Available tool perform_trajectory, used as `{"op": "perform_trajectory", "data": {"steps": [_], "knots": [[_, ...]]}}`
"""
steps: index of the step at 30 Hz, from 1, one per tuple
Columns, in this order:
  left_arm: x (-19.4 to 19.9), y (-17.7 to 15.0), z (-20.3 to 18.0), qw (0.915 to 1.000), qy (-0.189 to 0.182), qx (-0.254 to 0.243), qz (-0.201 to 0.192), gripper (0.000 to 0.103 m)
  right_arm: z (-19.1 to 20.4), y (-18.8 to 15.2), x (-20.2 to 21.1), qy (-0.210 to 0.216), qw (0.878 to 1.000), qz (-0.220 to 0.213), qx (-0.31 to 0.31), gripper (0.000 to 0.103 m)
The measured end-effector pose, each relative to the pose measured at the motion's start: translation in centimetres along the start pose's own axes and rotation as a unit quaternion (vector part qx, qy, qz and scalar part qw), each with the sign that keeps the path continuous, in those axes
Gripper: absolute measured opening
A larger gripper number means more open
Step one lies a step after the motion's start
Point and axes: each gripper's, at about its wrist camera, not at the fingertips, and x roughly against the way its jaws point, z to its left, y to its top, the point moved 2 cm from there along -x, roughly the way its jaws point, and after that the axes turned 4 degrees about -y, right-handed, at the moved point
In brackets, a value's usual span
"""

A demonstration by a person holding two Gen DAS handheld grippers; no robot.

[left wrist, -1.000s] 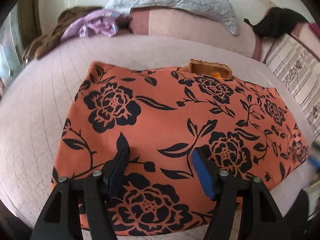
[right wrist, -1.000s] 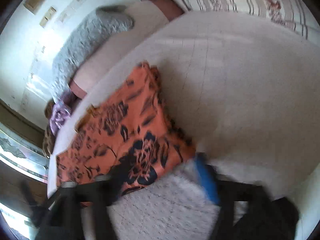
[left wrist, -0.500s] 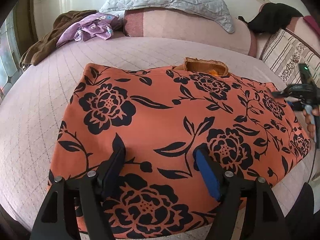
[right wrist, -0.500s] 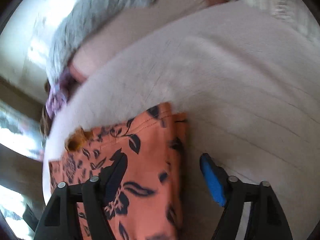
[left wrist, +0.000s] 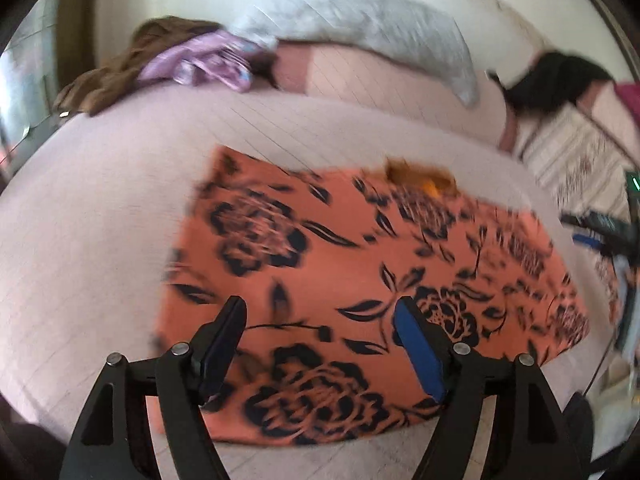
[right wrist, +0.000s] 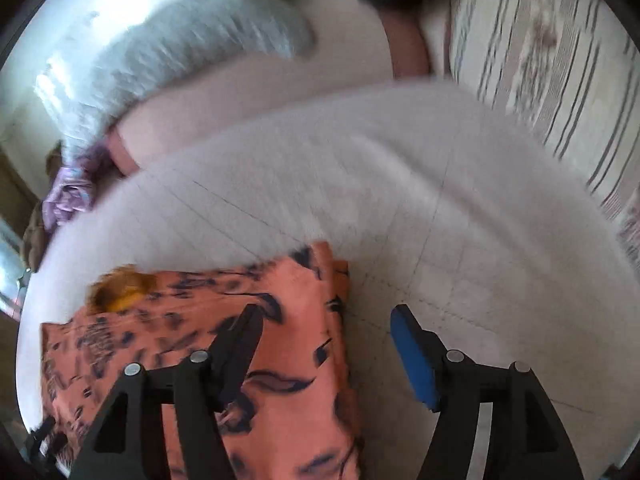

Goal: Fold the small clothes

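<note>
A pale pink quilted bed cover (left wrist: 100, 220) with faint stitched lines fills the scene, and on it lies an orange garment with black flowers (left wrist: 360, 280), spread flat. Closest in, the left gripper (left wrist: 320, 320) hangs over the near edge of that garment with its jaws spread wide and nothing between them; the black finger and the blue-padded finger (left wrist: 418, 354) both sit above the printed cloth, though blur makes it unclear whether they touch it. The right gripper (right wrist: 324, 328) is likewise spread wide and empty, straddling the garment's right-hand edge (right wrist: 312, 320): its dark finger is over the orange cloth, its blue pad (right wrist: 412, 360) over bare bed cover just beside the cloth. Ahead of both grippers, at the garment's far edge, a brownish-orange collar patch (left wrist: 420, 174) pokes out. Farther ahead and left of the left gripper lie a crumpled lilac cloth (left wrist: 200, 64) and a brown cloth (left wrist: 116, 76). Beyond them a grey quilted pillow (left wrist: 360, 20) rests against a pink bolster (left wrist: 380, 88), with a black cloth (left wrist: 556, 80) to the far right above a striped blanket (right wrist: 540, 60).
</note>
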Motion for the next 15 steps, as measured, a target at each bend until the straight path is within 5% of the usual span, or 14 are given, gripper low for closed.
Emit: {"op": "perform_trajectory", "data": {"steps": [2, 3, 4, 6, 11, 13, 15], "knots": [[0.0, -0.8, 1.5, 0.9997, 0.012, 0.017, 0.016, 0.077, 1.1, -1.5, 3.2, 0.044, 0.999, -0.01, 0.005, 0.071], [-0.7, -1.2, 2.3, 0.9987, 0.012, 0.032, 0.039, 0.066, 1.8, -2.4, 4.2, 0.064, 0.998, -0.013, 0.007, 0.073], [-1.9, -2.1, 3.7, 0.9949, -0.003, 0.066, 0.075, 0.04, 2.6, -3.4, 5.2, 0.089, 0.996, -0.016, 0.011, 0.078], [-1.3, -2.6, 5.1, 0.9935, 0.003, 0.091, 0.069, 0.022, 4.4, -6.2, 6.2, 0.128, 0.992, -0.009, 0.019, 0.081], [1.7, -1.9, 6.2, 0.99, -0.02, 0.125, 0.061, 0.025, 6.0, -11.9, 3.1, 0.137, 0.988, 0.074, 0.003, 0.08], [2.8, -0.9, 6.6, 0.9914, -0.02, 0.124, 0.037, 0.051, 5.9, -12.7, 3.0, 0.133, 0.988, 0.074, -0.009, 0.08], [3.0, 0.9, 6.7, 0.9928, -0.025, 0.116, 0.019, 0.058, 5.8, -12.6, 3.0, 0.135, 0.988, 0.069, -0.011, 0.081]]}}
